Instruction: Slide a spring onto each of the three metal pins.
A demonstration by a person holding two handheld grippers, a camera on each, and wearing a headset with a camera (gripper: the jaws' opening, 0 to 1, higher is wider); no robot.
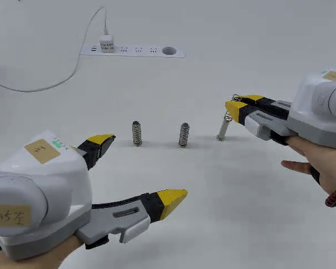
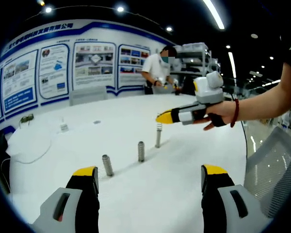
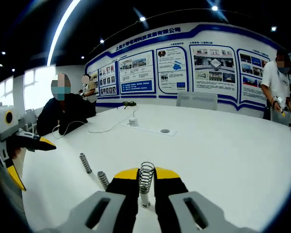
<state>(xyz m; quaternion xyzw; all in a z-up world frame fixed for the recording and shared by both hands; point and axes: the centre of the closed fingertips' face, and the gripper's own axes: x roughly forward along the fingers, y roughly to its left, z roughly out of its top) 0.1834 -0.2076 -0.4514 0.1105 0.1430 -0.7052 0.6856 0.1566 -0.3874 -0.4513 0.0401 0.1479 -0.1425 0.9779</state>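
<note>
At three o'clock on the white surface [image 1: 241, 213], the right tool [image 1: 235, 103] is pressed together on a small wire spring [image 3: 146, 176], pinching it across its coils. The spring sits at the top of the third pin [image 1: 222, 131], which leans in the head view with its foot on the surface. Toward nine o'clock from it stand the middle pin [image 1: 183, 134] and the left pin [image 1: 136, 133], each upright and sleeved in a spring of its own. The left tool [image 1: 137, 168] hovers at seven o'clock, spread wide and holding nothing, well apart from the row.

By the look of it the spring is very light and soft along its length — thin wire, open coils, likely to squash, kink or flick away under a hard pinch. A light grip across the upper coils seems best, leaving the lower mouth free to take the pin. The pin looks stiff, slim and smooth, so the spring should slide easily once lined up — but the lean suggests it can tip, and a sideways push from the tool may topple it.
</note>
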